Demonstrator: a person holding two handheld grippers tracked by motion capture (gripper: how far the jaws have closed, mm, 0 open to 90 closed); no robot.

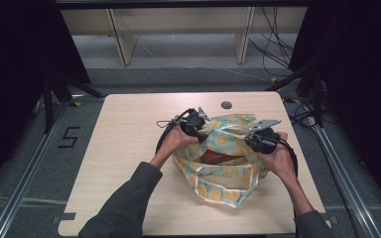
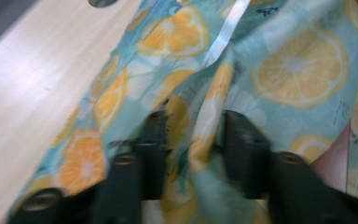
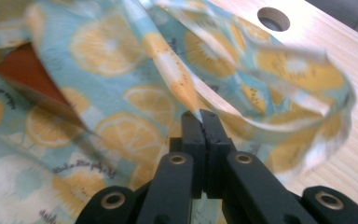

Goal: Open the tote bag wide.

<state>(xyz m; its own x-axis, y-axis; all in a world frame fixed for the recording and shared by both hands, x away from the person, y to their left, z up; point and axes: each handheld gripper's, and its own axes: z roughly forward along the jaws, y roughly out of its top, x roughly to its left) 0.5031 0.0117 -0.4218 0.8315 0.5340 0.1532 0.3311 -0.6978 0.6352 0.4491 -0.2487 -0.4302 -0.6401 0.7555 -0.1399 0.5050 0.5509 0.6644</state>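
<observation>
- We see a lemon-print fabric bag [image 1: 225, 161] lying mid-counter [image 1: 129, 158], mouth open, something reddish-brown inside
- Left claw [image 2: 189, 140]: jaws apart, a fold of bag fabric bunched between them, at the bag's left rim
- Right claw [image 3: 200, 128]: jaws pressed together, pinching a fold of the bag at its right rim
- Bag handle [image 1: 228, 191] loops toward the near edge
- Round cable hole [image 1: 226, 105] in the counter just beyond the bag

Lab recording bay: black curtains [image 1: 10, 44], floor rails [image 1: 25, 183], loose cables [image 1: 273, 44].
</observation>
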